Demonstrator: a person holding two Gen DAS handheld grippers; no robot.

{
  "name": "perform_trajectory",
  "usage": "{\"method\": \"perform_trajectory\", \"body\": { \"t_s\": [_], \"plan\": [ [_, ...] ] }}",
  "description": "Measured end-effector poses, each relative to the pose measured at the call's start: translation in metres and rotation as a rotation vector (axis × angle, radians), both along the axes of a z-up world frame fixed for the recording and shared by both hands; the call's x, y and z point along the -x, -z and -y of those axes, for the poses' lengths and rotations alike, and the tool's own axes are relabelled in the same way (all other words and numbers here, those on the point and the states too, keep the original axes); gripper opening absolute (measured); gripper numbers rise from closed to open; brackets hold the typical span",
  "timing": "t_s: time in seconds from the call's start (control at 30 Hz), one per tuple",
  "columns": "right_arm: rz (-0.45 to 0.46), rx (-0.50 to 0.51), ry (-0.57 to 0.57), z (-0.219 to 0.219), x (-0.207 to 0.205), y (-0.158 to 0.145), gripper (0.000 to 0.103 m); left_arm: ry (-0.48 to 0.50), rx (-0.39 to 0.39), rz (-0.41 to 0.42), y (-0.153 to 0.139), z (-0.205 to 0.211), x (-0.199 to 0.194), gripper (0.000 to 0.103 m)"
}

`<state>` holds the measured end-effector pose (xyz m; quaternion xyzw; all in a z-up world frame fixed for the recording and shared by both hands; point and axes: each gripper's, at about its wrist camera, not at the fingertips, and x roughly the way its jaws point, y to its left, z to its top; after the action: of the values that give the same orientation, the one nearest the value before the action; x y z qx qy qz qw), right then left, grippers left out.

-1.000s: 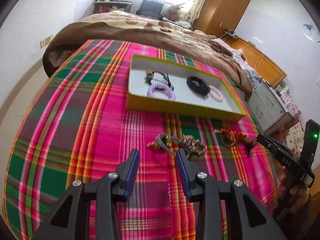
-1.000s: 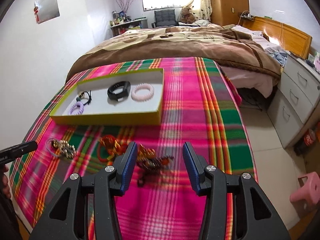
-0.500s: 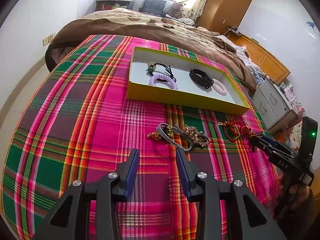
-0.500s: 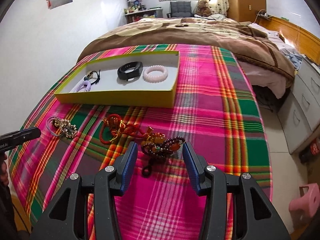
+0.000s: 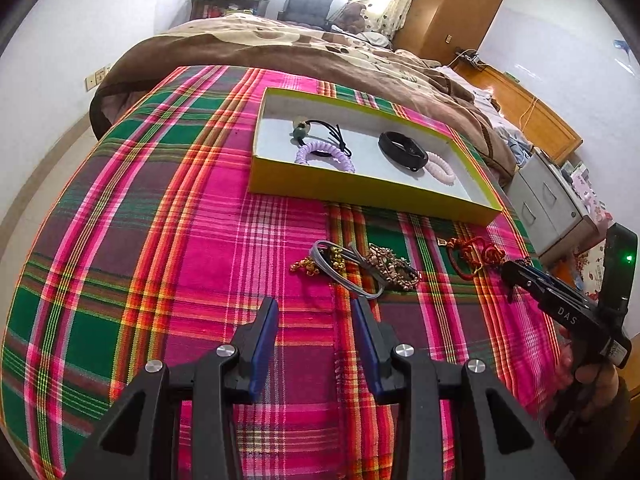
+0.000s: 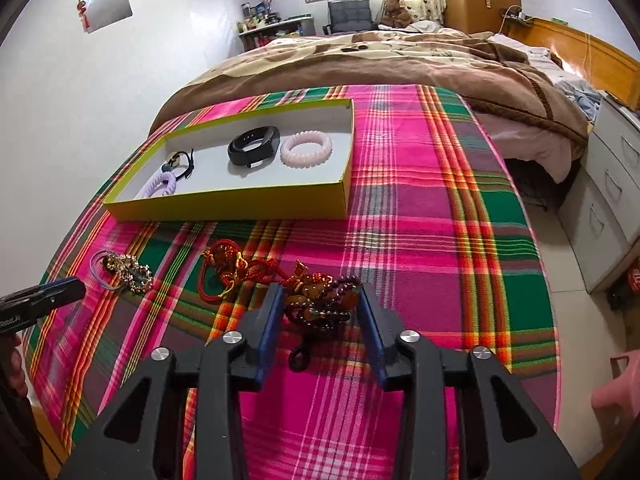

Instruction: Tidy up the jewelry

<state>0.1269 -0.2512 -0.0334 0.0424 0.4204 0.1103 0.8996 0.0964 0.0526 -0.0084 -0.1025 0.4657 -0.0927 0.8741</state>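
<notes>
Right wrist view shows the right gripper, jaws apart, straddling the dark bead bracelet on the plaid blanket, whose red knotted cord trails toward 10 o'clock and may drag along, while the left gripper waits open.

Bare plaid blanket right of tray; jewelry crowds the front.

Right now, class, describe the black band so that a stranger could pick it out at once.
Find the shallow yellow-green box on the plaid blanket. On its white floor lie four pieces; the black band sits mid-box, next to the pale pink bead bracelet. It alone is black, wide and smooth, like a fitness band.
</notes>
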Motion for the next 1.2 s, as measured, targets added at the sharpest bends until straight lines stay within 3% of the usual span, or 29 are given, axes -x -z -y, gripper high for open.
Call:
{"method": "perform_trajectory", "body": {
  "t_s": [0.17, 0.53, 0.73, 0.9, 1.13, 1.2],
  "plan": [
    [0.007, 0.011, 0.012, 0.002, 0.003, -0.002, 0.026, 0.0, -0.002, -0.005, 0.001, 0.001, 0.0, 0.038],
    [0.047, -0.064, 0.074, 0.021, 0.019, -0.014, 0.023, 0.006, -0.017, 0.002, 0.002, 0.003, -0.006, 0.038],
    [0.063, -0.076, 0.068, 0.018, 0.024, -0.02, 0.023, 0.006, 0.045, 0.015, 0.0, 0.0, -0.016, 0.038],
    [0.064, -0.08, 0.057, 0.012, 0.025, -0.021, 0.023, -0.01, -0.057, 0.019, 0.0, 0.007, -0.025, 0.038],
    [0.059, -0.084, 0.042, 0.007, 0.026, -0.019, 0.023, -0.046, -0.05, 0.097, -0.013, -0.009, -0.005, 0.038],
    [0.054, -0.083, 0.04, 0.006, 0.025, -0.017, 0.023, -0.038, -0.056, 0.085, -0.013, -0.013, -0.007, 0.038]
  ]
}}
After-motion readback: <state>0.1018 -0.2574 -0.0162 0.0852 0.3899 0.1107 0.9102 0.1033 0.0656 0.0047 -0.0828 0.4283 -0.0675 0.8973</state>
